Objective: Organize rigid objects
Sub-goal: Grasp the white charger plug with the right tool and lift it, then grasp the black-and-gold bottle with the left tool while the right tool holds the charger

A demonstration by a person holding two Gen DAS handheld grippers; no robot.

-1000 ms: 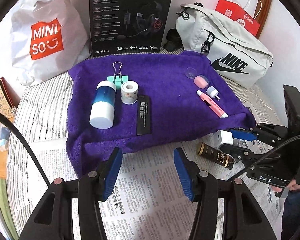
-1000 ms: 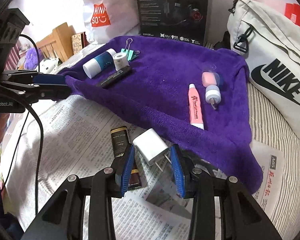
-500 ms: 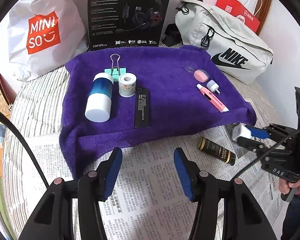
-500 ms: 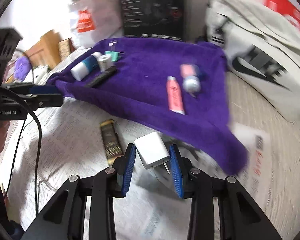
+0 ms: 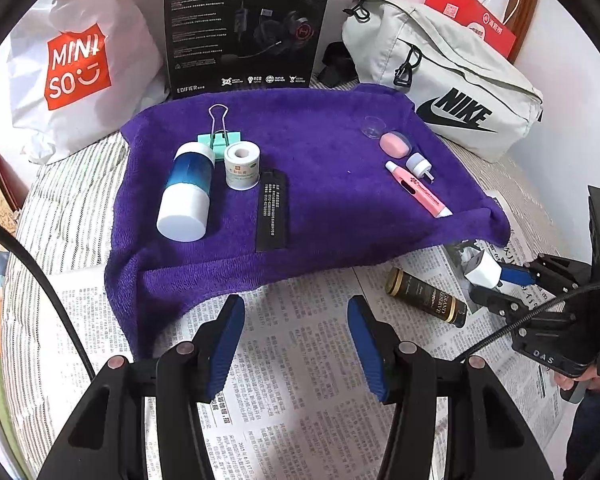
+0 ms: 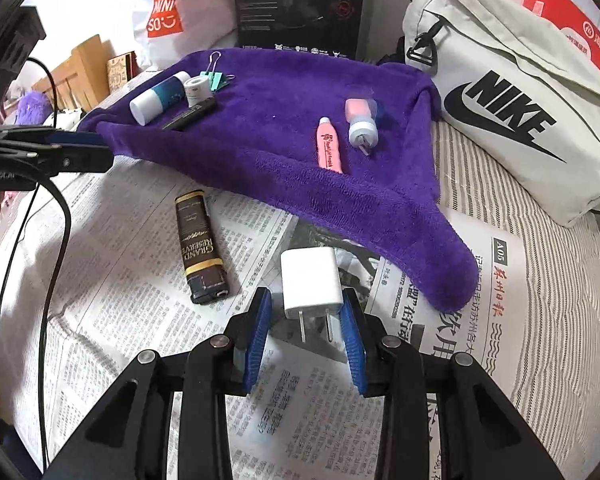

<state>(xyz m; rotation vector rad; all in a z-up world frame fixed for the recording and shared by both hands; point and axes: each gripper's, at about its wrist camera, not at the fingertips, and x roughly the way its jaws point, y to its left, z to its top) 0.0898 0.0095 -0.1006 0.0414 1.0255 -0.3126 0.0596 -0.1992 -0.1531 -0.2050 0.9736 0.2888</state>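
Two blue-padded fingers of the right gripper [image 6: 306,330] now hold the small white plastic wall charger [image 6: 311,283], which a second ago still lay on the newspaper [image 6: 112,264] on the bed. It is lifted near the purple towel [image 6: 284,120], its metal prongs pointing back at the camera, probably going to the towel next. The left gripper [image 5: 296,348] stays wide and empty, near the towel's edge.
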